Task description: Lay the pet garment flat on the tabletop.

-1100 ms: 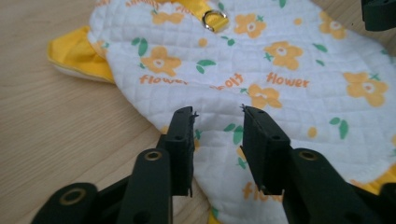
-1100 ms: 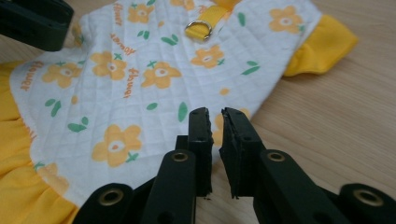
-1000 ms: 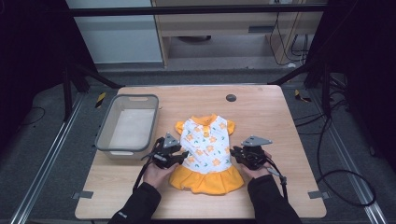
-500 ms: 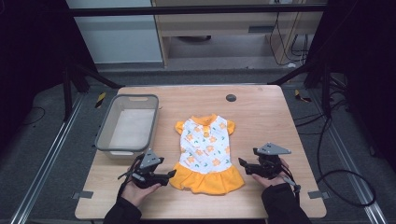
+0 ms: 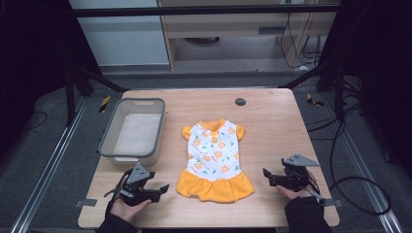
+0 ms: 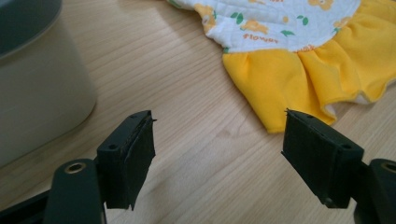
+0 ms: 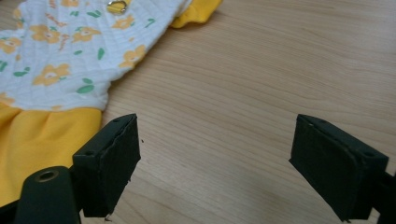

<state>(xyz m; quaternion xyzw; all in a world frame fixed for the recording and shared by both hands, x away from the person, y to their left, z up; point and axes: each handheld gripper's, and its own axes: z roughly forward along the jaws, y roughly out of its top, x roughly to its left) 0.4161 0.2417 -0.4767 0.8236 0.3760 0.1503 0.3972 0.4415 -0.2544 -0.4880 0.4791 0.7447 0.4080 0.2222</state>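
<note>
One dress flat on bench, both tools off it.
Dress (image 5: 214, 160) lies mid-bench (image 5: 272, 121); one grey bin (image 5: 132, 131) at its left, nothing visible inside. Left tool (image 5: 158, 190) and right tool (image 5: 267, 175): jaws just opened wide, nothing between them.

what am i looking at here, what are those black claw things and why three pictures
A person sits at a wooden table, holding a two-jaw tool in each hand: the left gripper and the right gripper. One picture looks down from above; the other two come from cameras riding on each gripper, so its black jaws rise from the bottom edge. On the table lie a small flowered dress with an orange skirt, spread flat, and a grey bin. Both grippers' jaws have just been opening and hold nothing.
</note>
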